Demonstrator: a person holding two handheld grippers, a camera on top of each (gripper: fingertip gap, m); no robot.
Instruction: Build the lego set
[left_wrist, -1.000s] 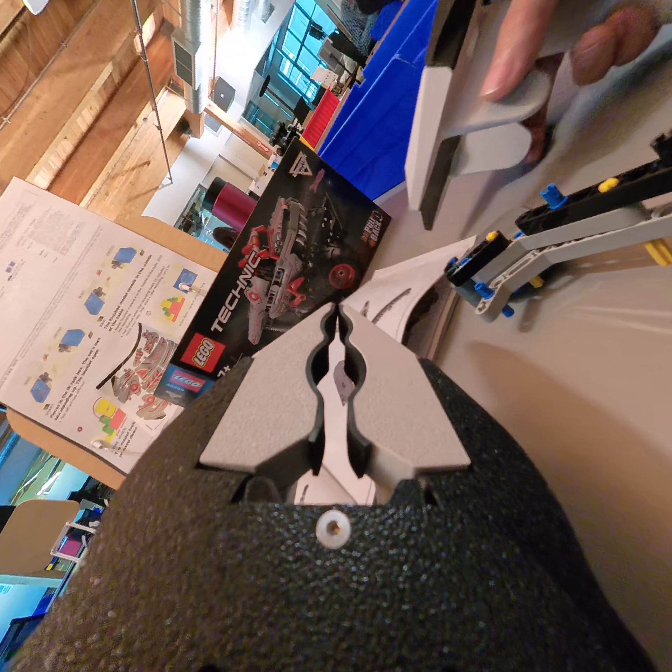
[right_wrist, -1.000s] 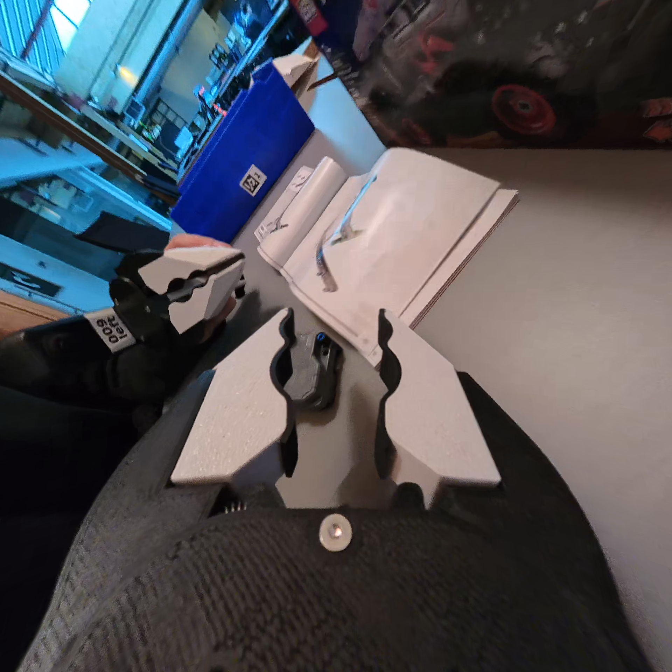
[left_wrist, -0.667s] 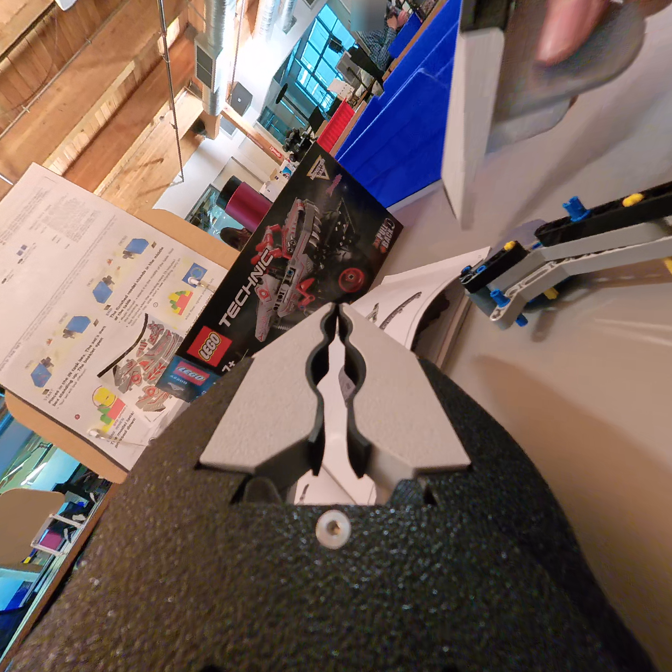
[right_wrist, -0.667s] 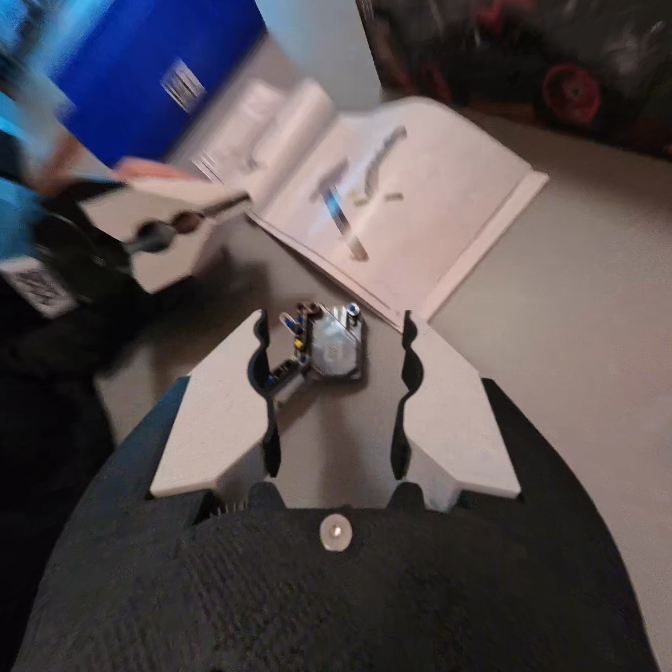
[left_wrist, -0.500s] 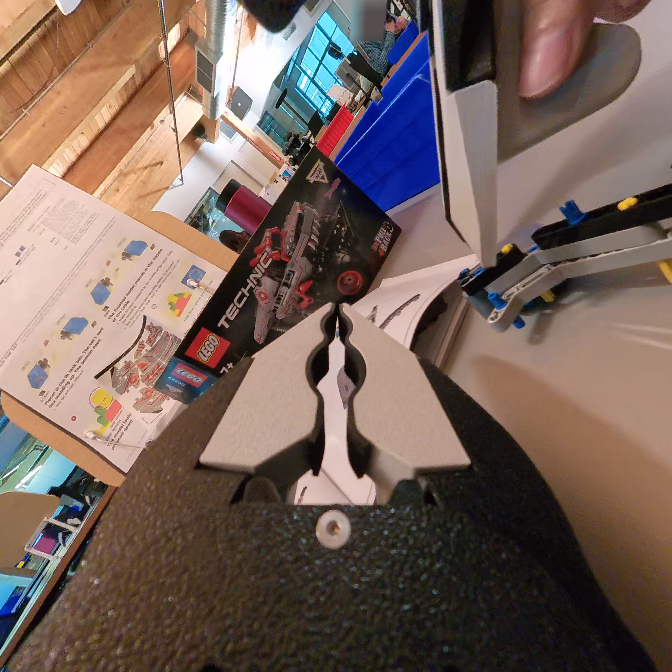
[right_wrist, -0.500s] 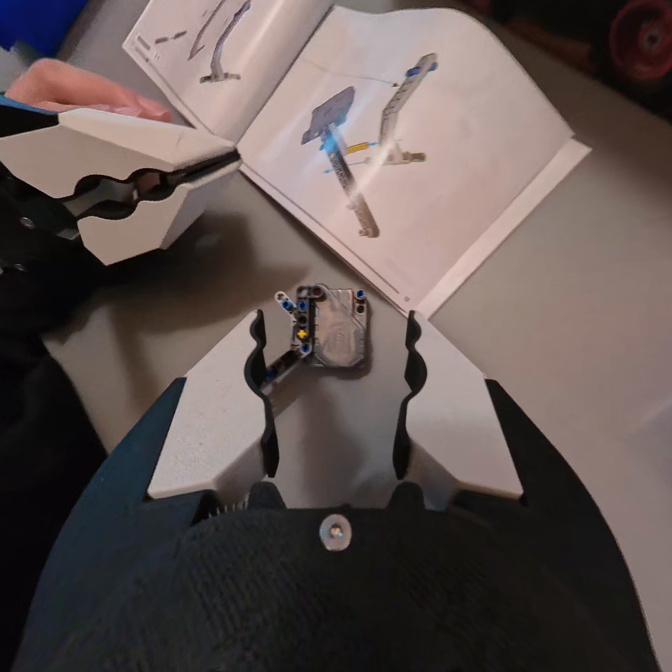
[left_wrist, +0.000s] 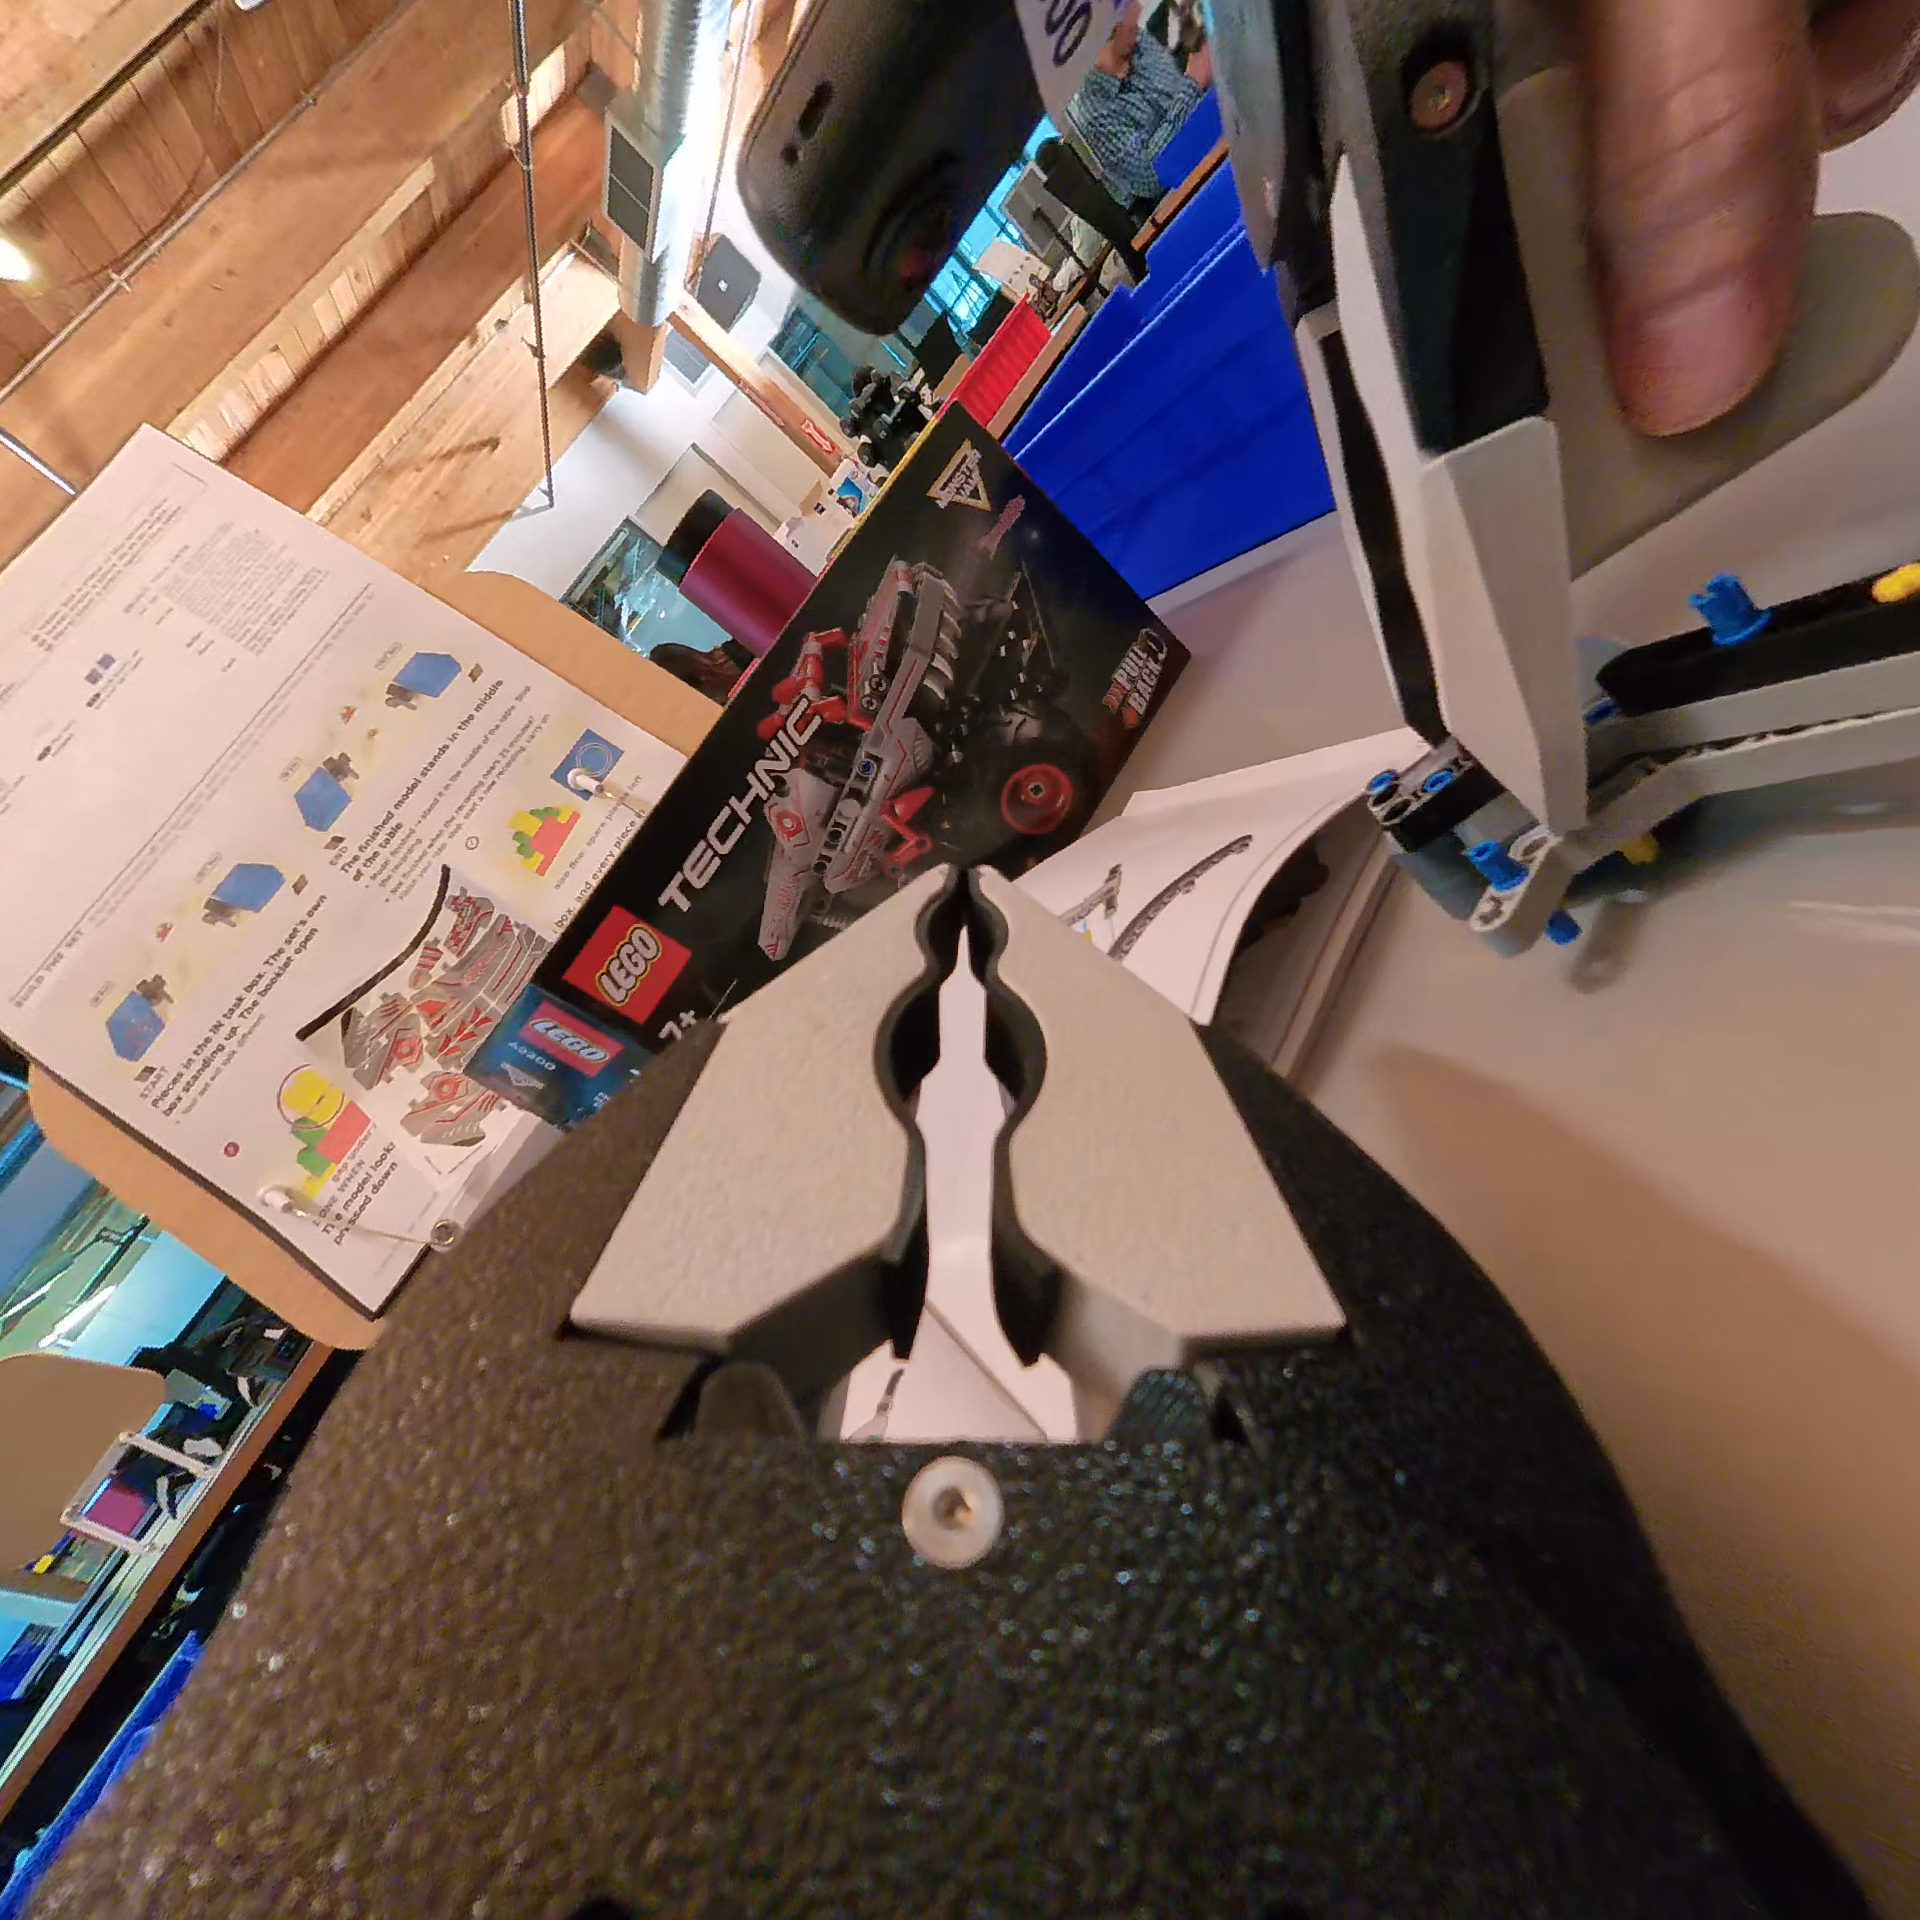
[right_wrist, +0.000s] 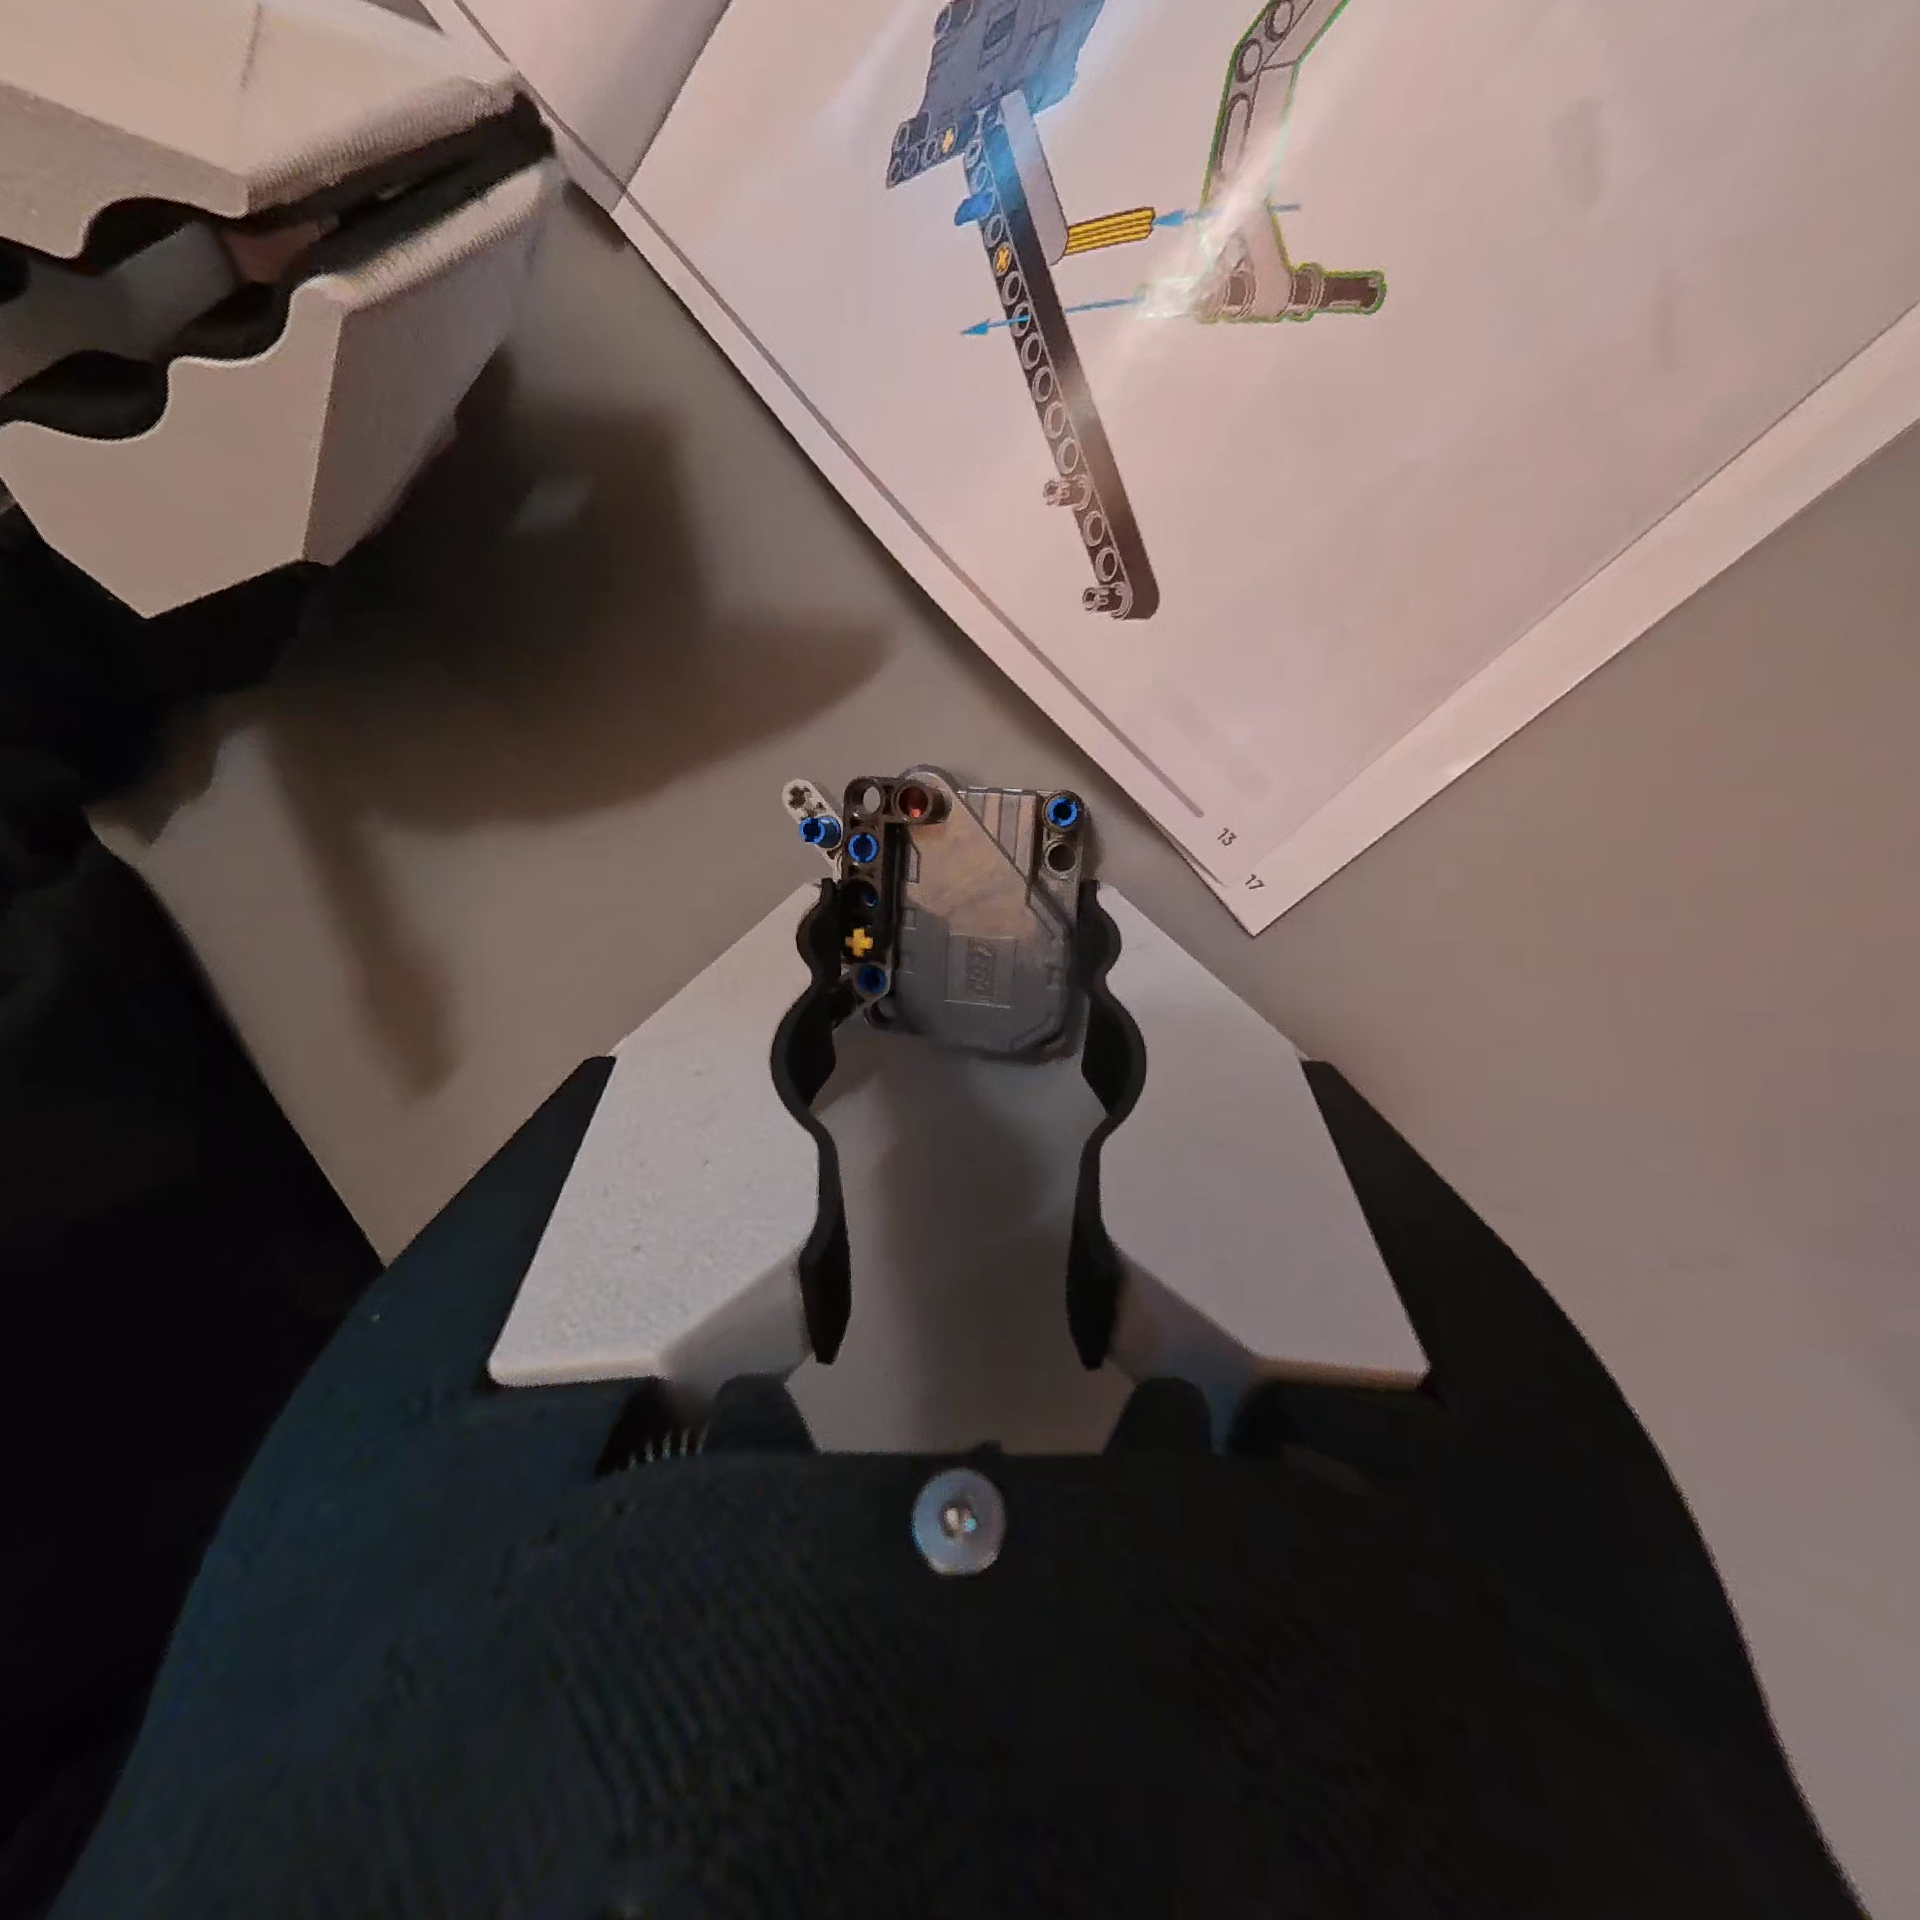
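Two views. Left wrist view: left gripper (left_wrist: 961, 883) is hanging tilted above the grey desk (left_wrist: 1558, 1195), jaws together with nothing between them. Behind its tips the set's box (left_wrist: 883, 769) is standing upright, a printed sheet on cardboard (left_wrist: 239, 790) leaning beside it, and the open booklet (left_wrist: 1226, 894) is lying on the desk. Right gripper (left_wrist: 1496, 665) is coming down from above, its tip touching the end of the partly built model (left_wrist: 1683, 748), a long black and grey beam with blue pins; a thumb (left_wrist: 1704, 208) is resting on its trigger.

Right wrist view: right gripper (right_wrist: 956, 935) is pointing down at the desk (right_wrist: 1558, 1143), jaws clamped on the model's grey block (right_wrist: 987, 935), black strip with blue pins on its left side. Booklet (right_wrist: 1299, 416) is lying just beyond, near the block. Left gripper (right_wrist: 260, 312) is hanging at upper left, jaws together.
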